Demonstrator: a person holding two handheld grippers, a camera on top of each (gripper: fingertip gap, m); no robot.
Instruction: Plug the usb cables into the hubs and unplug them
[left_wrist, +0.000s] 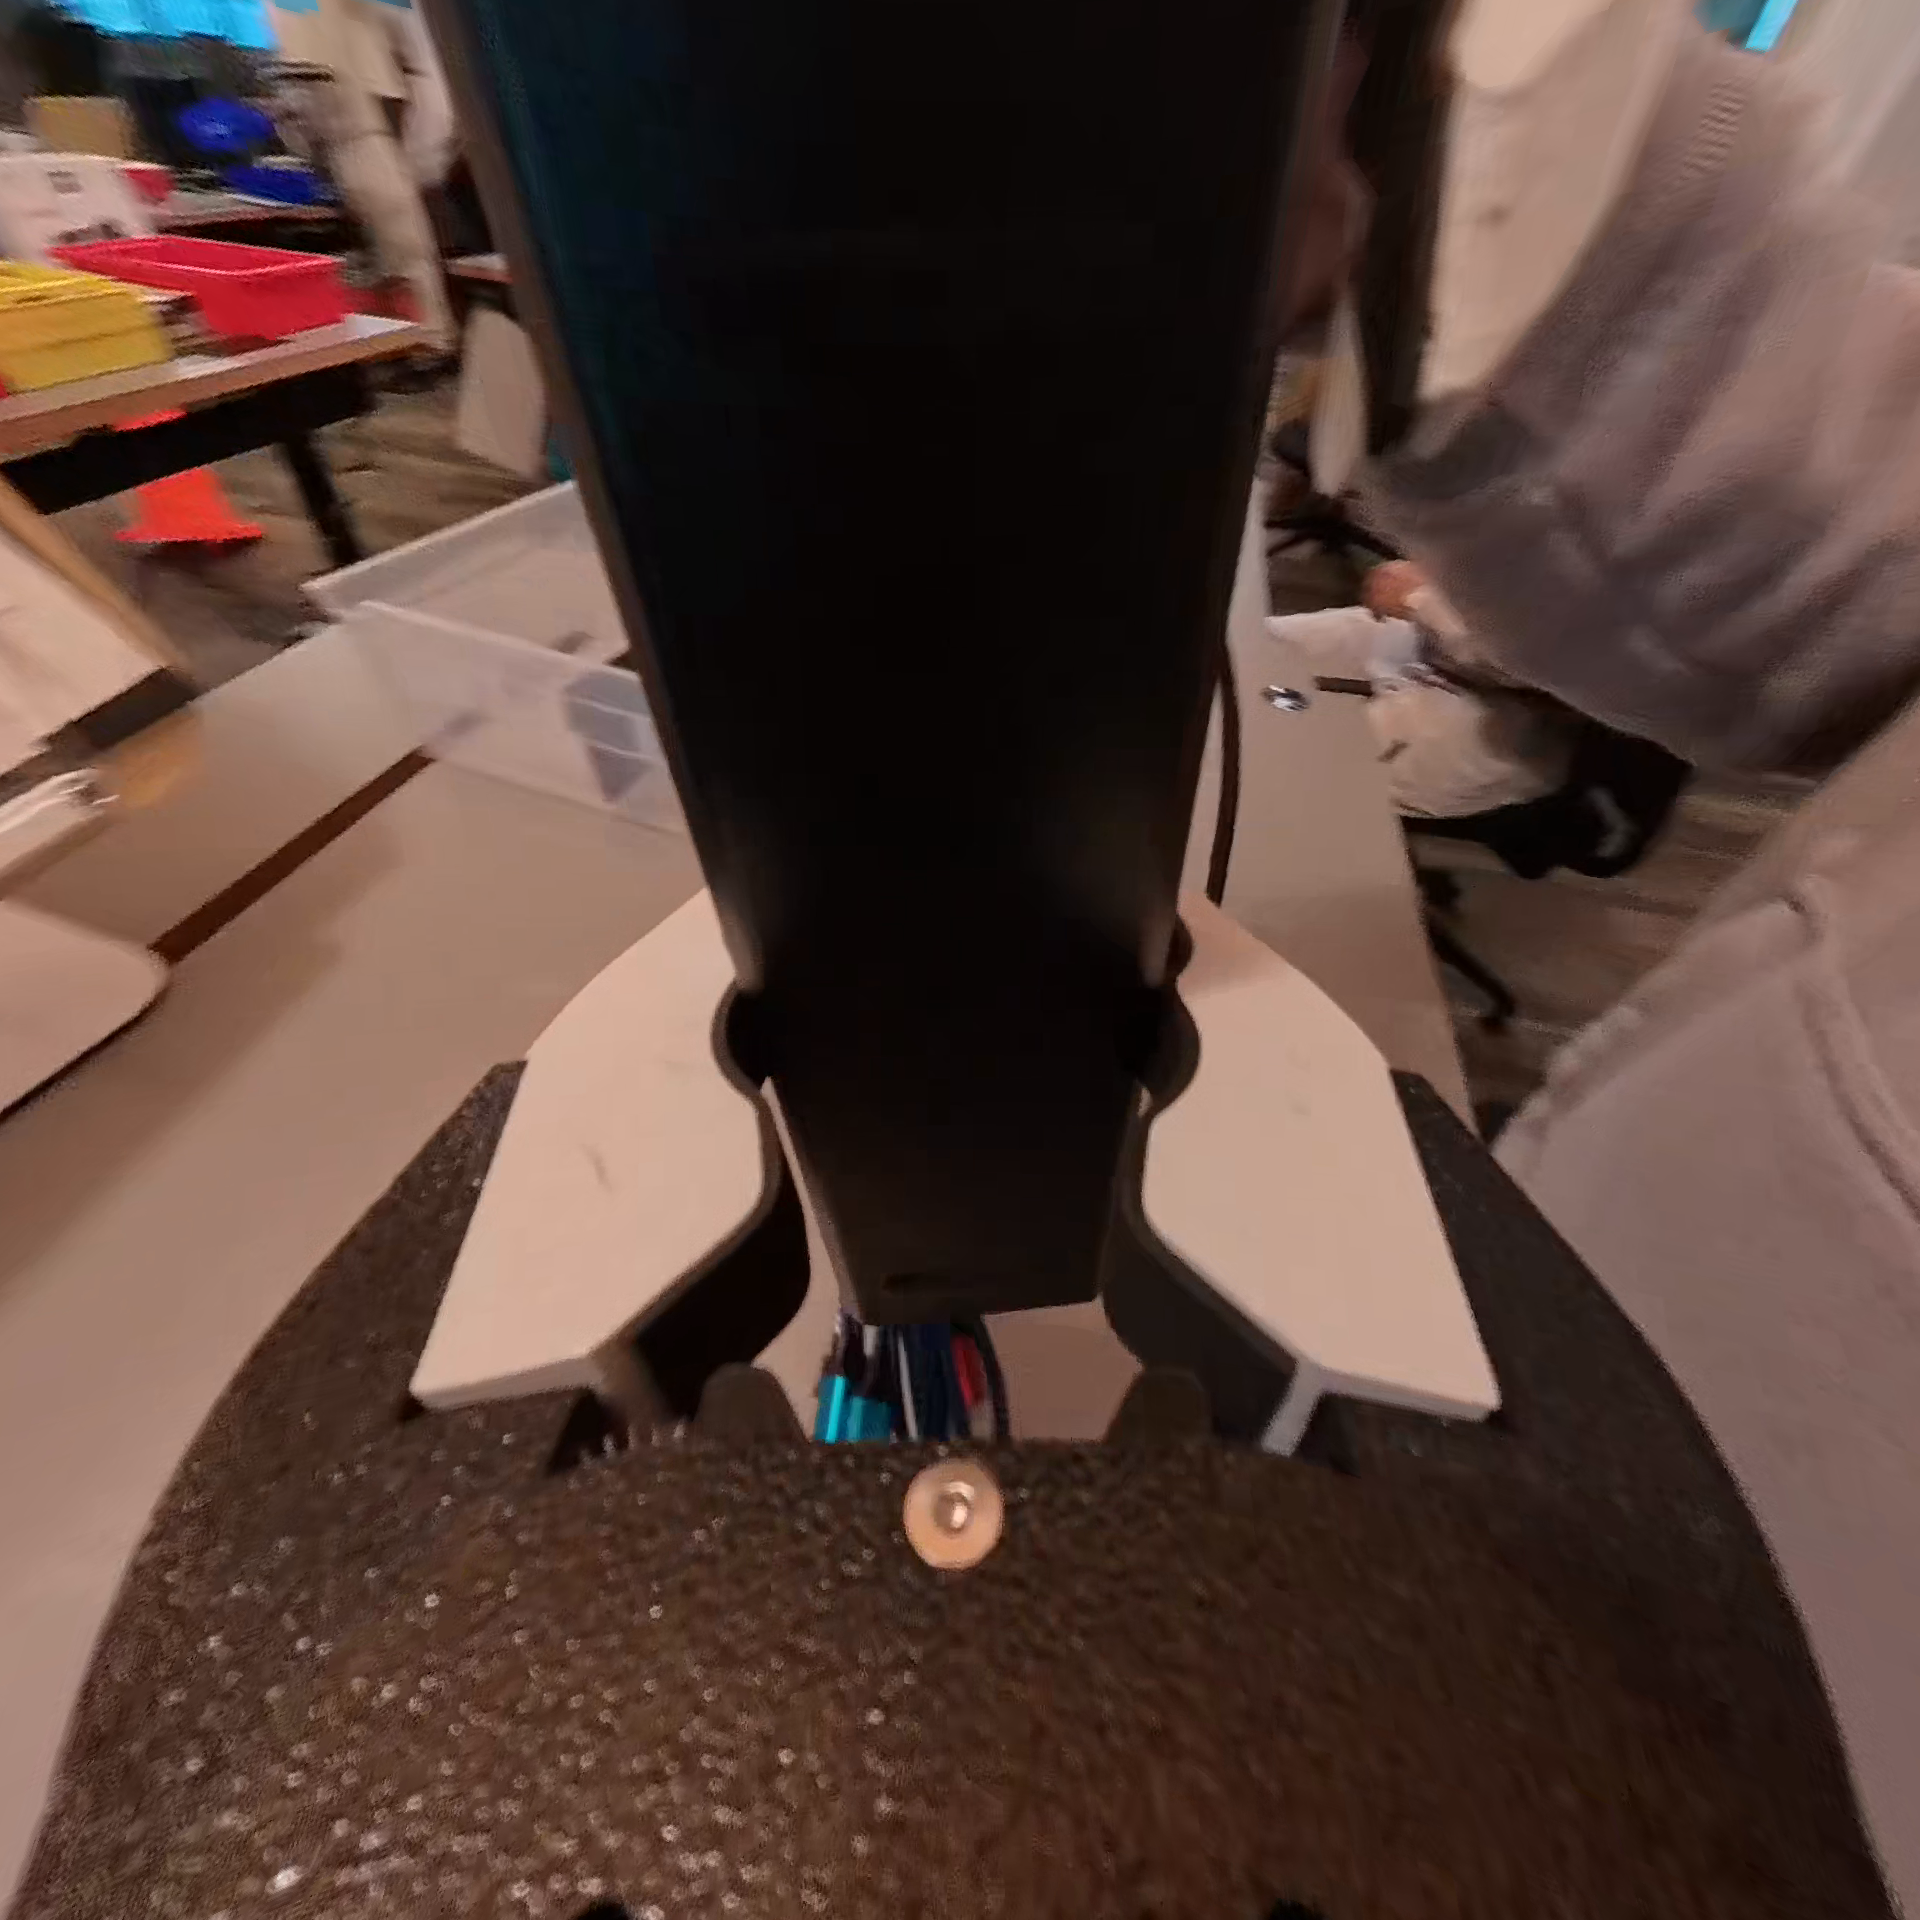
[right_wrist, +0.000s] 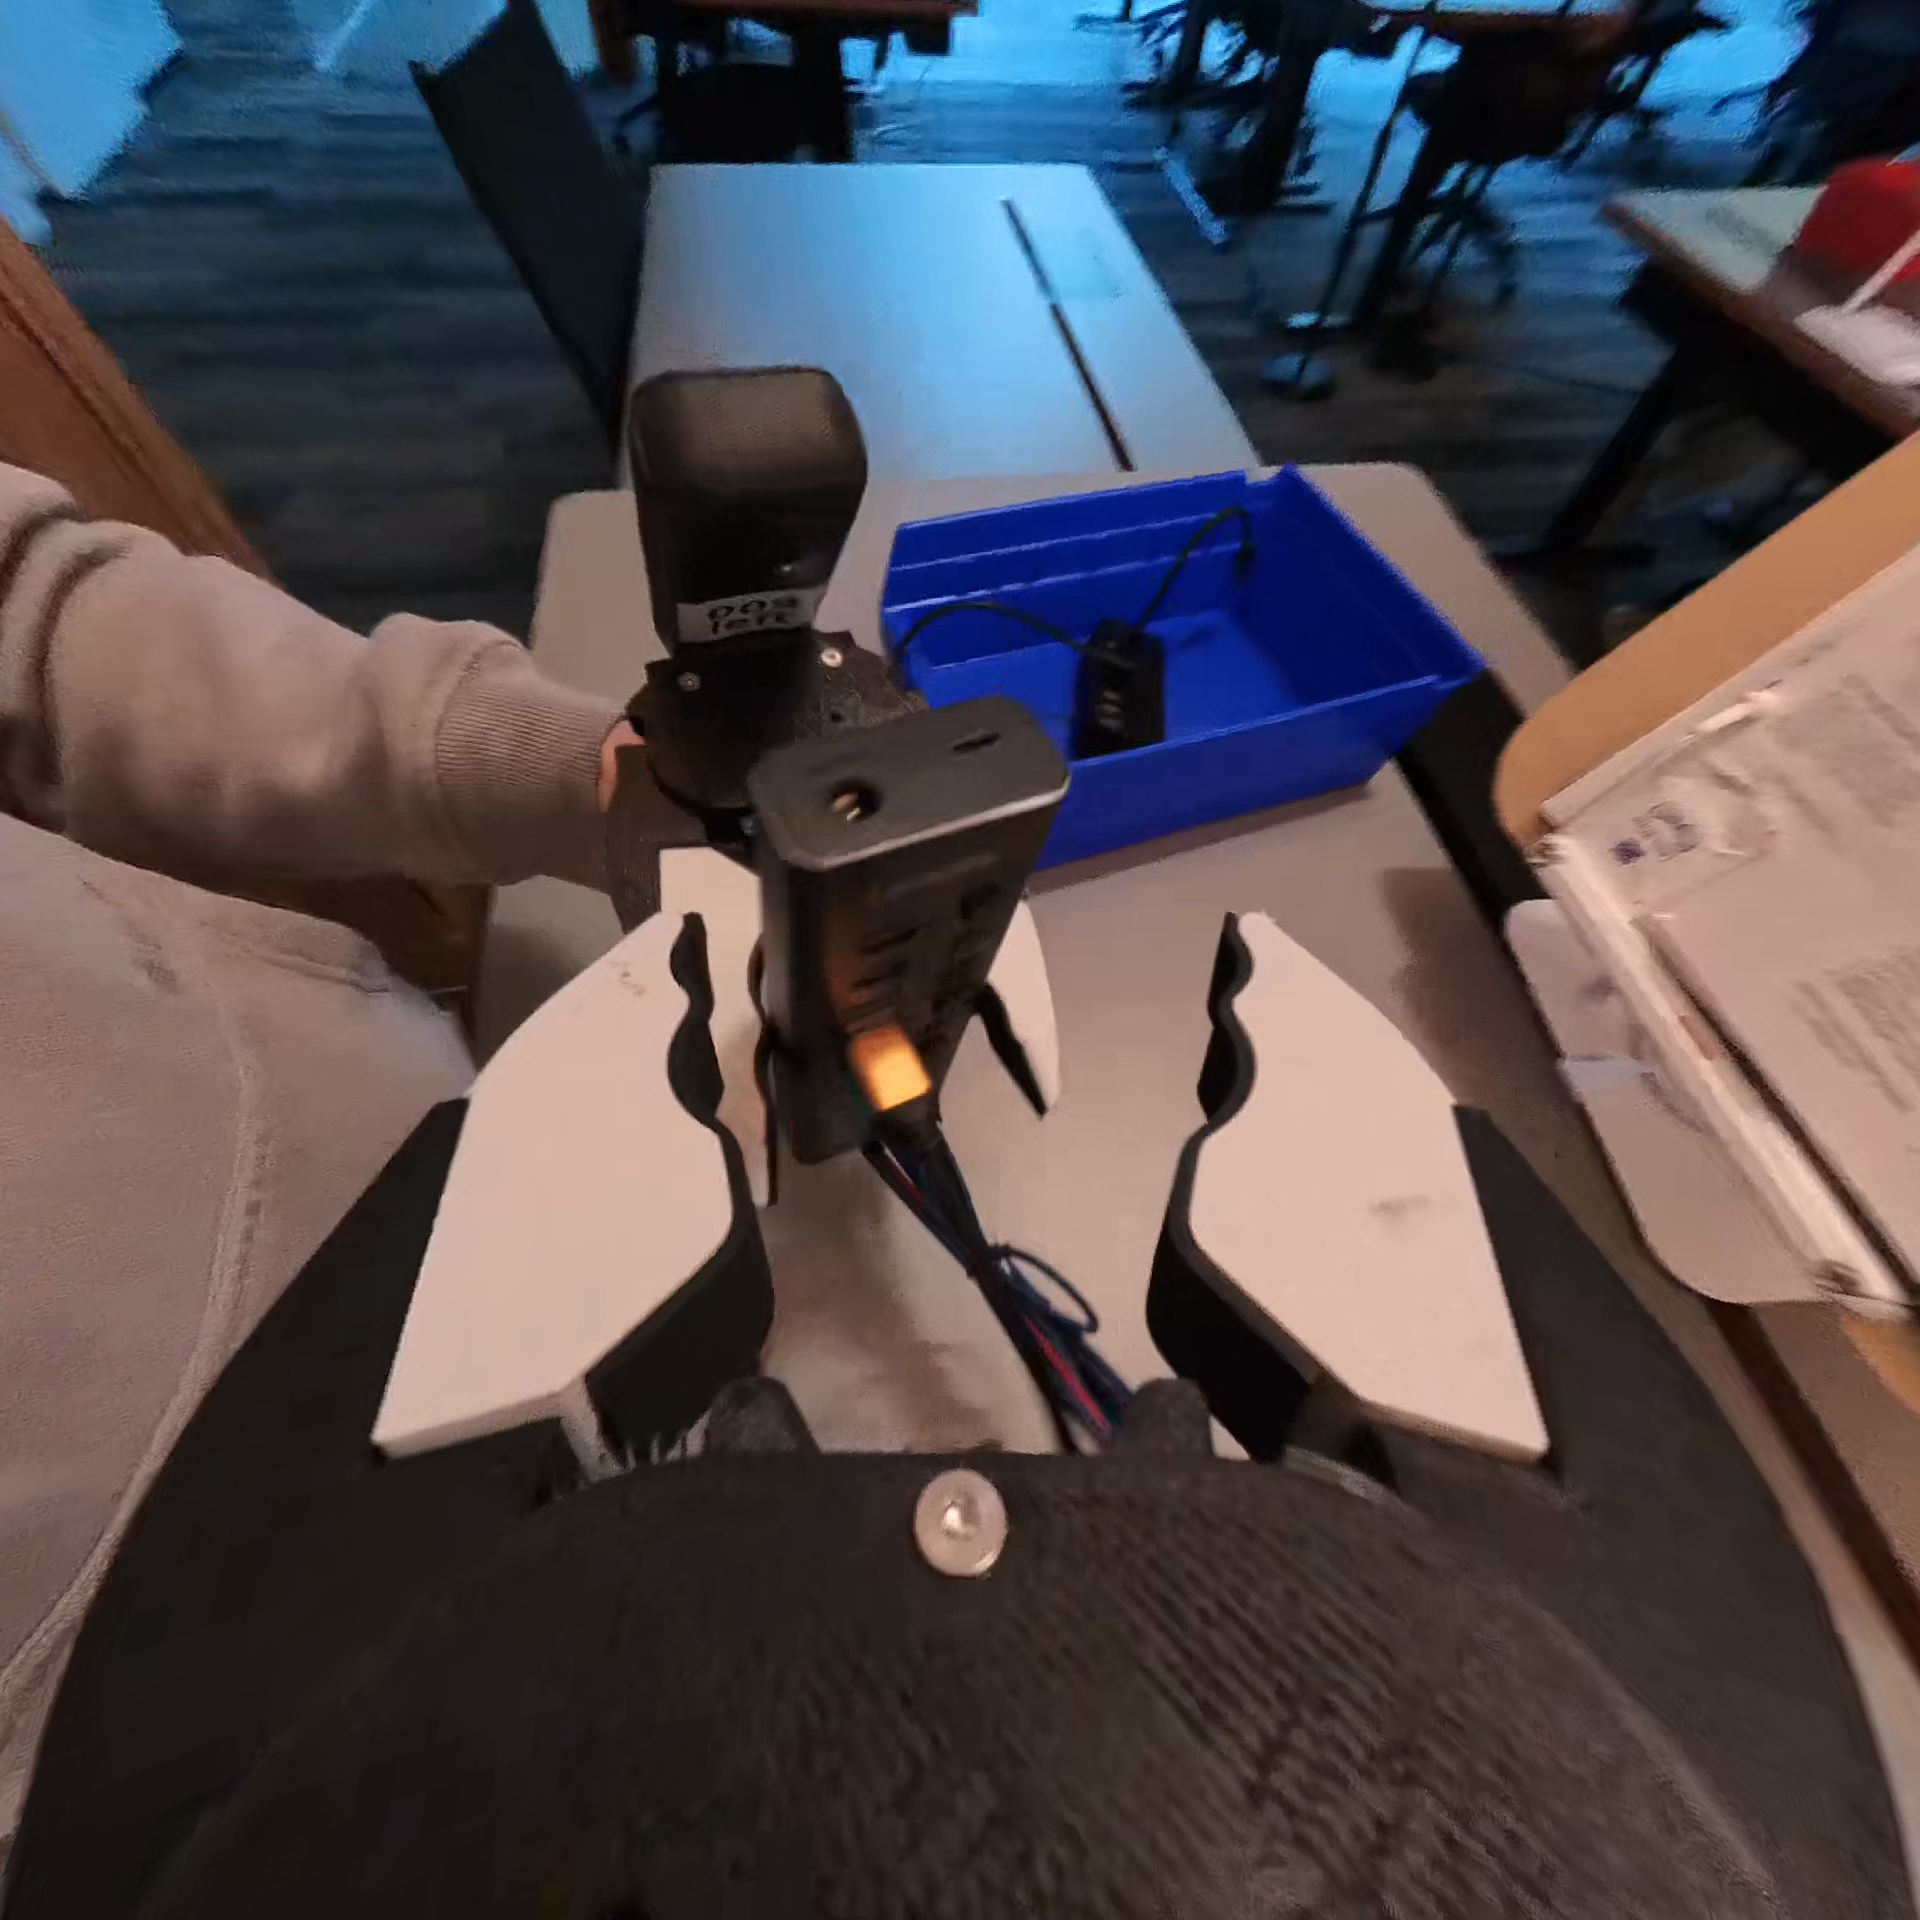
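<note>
My left gripper (left_wrist: 951, 1039) clamps the black hub (left_wrist: 935, 623) upright over the table (right_wrist: 1195, 1039), orange plug (right_wrist: 886, 1070) seated. My right gripper (right_wrist: 961, 1039) gapes wide, empty, just before it.

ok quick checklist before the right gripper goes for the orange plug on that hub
1. Hub held firm by the left gripper: ok, its fingers close on both sides.
2. Right gripper open and empty: ok, jaws wide apart.
3. Orange plug visible and facing the right gripper: ok.
4. Plug fully seated in its port: cannot tell.
5. Bundle of cables out of the way: not ok, it trails between the right fingers.
6. Blue bin with the spare hub clear of the path: ok.
</note>
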